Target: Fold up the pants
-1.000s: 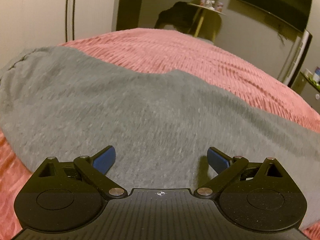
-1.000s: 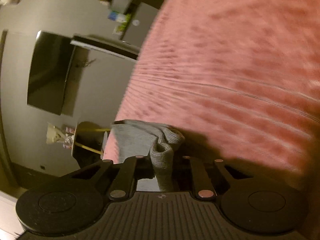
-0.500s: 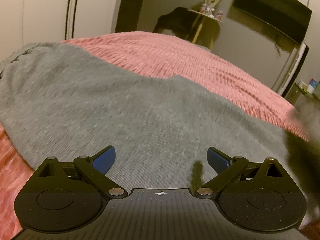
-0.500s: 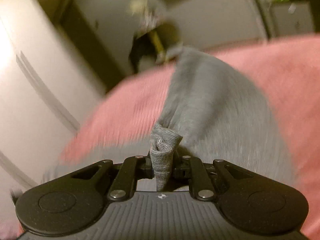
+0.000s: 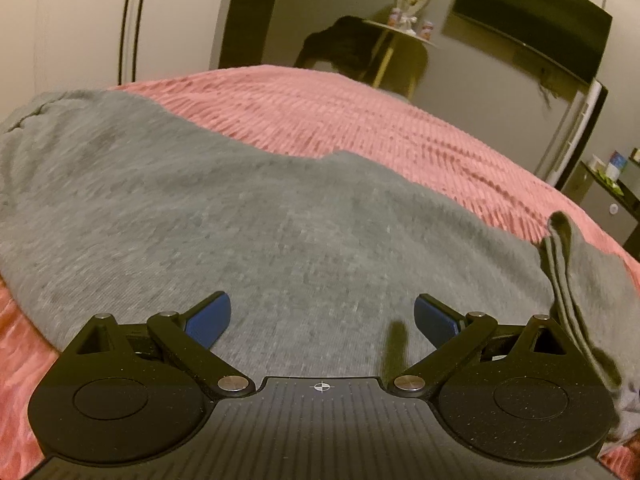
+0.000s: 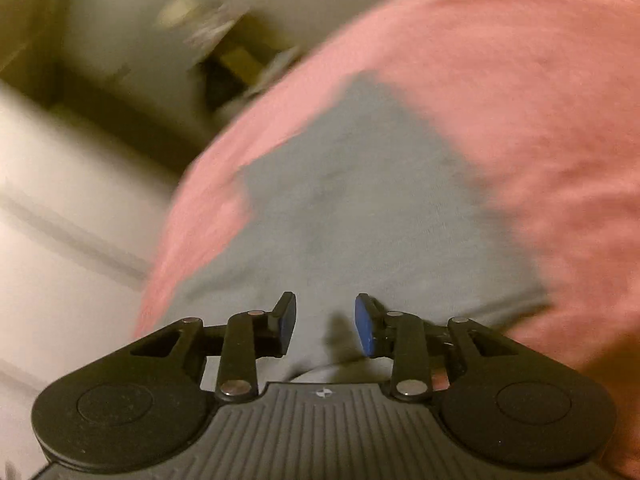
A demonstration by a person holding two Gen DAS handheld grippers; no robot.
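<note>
Grey pants (image 5: 280,208) lie spread across a pink ribbed bedspread (image 5: 360,120). My left gripper (image 5: 323,312) hovers low over the grey cloth, open wide, its blue pads (image 5: 212,312) bare. At the right of that view a doubled-over cuff (image 5: 560,248) of the pants stands up and drapes beside the gripper body. The right wrist view is blurred: my right gripper (image 6: 326,322) is over the pants (image 6: 360,200), its jaws a little apart with nothing between them. Pink bedspread (image 6: 520,80) surrounds the cloth.
Beyond the bed's far edge stand a small round side table (image 5: 404,32) with small items, a dark heap (image 5: 340,44) beside it, and a wall-mounted dark screen (image 5: 528,16). A white wardrobe (image 5: 60,20) is at the left, a low cabinet (image 5: 608,200) at the right.
The right gripper let go of the grey cuff it pinched and swung across over the pants. A folded cuff has appeared at the right of the left wrist view. The left gripper stayed still.
</note>
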